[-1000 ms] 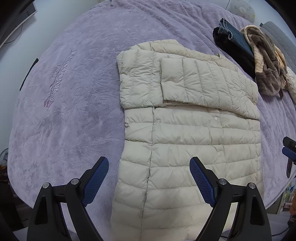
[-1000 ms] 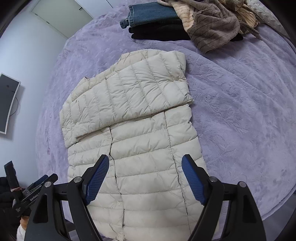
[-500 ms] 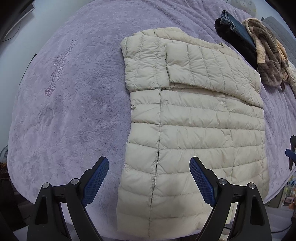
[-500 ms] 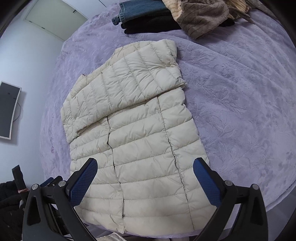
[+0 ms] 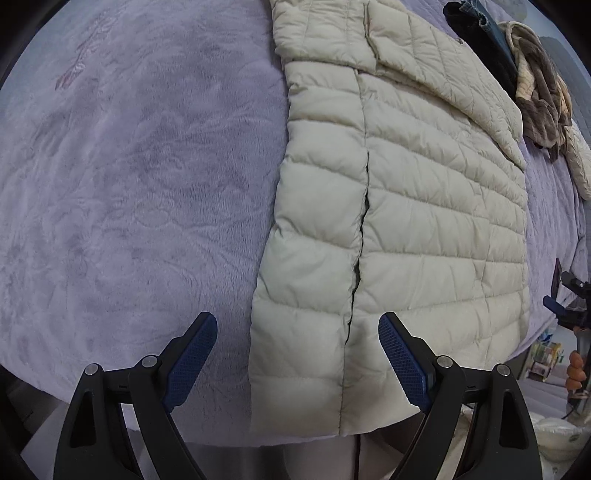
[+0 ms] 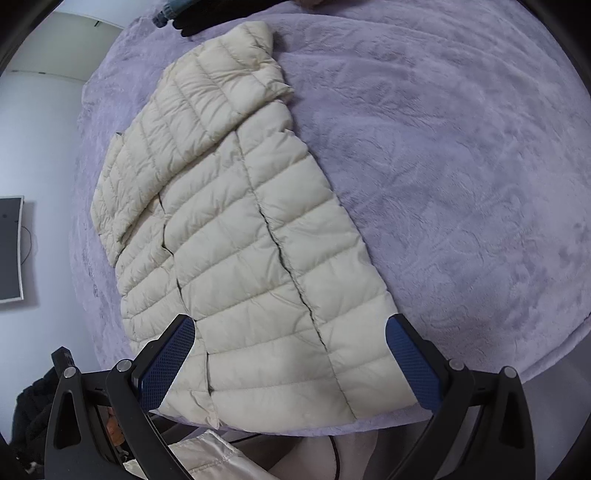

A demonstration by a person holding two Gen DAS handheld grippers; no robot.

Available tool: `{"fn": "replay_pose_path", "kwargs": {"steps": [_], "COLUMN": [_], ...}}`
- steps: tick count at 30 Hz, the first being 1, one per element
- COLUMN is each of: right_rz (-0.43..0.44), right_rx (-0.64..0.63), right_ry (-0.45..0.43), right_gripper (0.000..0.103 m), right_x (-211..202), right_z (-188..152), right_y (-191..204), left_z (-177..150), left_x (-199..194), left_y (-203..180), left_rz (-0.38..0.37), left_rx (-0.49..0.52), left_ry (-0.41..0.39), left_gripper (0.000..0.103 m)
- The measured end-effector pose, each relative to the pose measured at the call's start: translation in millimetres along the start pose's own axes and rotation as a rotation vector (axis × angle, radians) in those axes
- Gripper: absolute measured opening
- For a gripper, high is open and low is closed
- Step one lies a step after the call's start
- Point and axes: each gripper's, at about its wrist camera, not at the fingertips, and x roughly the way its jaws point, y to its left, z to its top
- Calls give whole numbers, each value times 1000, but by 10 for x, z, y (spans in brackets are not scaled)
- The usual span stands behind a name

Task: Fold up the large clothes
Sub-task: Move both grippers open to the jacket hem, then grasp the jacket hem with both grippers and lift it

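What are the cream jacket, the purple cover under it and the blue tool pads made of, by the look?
Jacket: thin, slightly shiny woven shell, probably nylon or polyester, over puffy fill; stitched channels bulge between seams.
Cover: plush fleece or velvet-like pile, matte, with an embossed pattern.
Pads on the left tool: dotted grip texture, likely rubber or textured plastic; arms look like black plastic.

Both wrist views face forward, close over the jacket (image 5: 406,221) hem.

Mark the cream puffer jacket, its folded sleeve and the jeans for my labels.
cream puffer jacket (image 5: 424,229), left wrist view, quilted body.
folded sleeve (image 5: 443,70), left wrist view, mid-sleeve.
jeans (image 5: 495,29), left wrist view, blue denim edge.
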Motion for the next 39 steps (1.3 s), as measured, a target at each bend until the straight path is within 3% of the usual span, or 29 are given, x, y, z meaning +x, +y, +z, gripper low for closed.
{"fn": "replay_pose_path", "kwargs": {"steps": [5,12,23,25,28,30,31,32,33,34,35,39], "right_rz": [23,185,391,409,417,435,443,438,425,415,412,455], "right_rx": [66,217,262,262,271,287,295,303,307,307,300,221], "right_ry": [69,132,140,141,140,138,140,142,148,157,159,115], "right_gripper": [103,103,103,103,103,98,88,68,55,31,17,13], "right_x": [119,369,542,544,531,542,548,558,571,586,590,443], "right_z": [-148,-363,-458,-455,-463,-479,-482,-488,-490,-493,-494,-442], "right_y": [-394,-771,-587,-547,-537,-536,-539,-533,-531,-528,-510,-358], "left_z": [-126,-194,-207,-213,-224,-224,-223,-220,-213,-207,-197,-159], "left_x": [192,322,339,323,319,313,304,291,278,254,230,33], "left_y": [106,35,-91,-77,-77,-80,-79,-91,-108,-116,-130,-94], "left_rz": [-103,-187,-220,-220,-208,-214,-222,-235,-245,-254,-271,-343], "left_rx": [-31,-29,-5,0,13,19,24,32,37,40,40,28], "left_ry": [70,107,114,112,120,122,120,117,115,111,108,74], "left_gripper": [89,89,89,80,56,33,29,20,18,17,14,14]}}
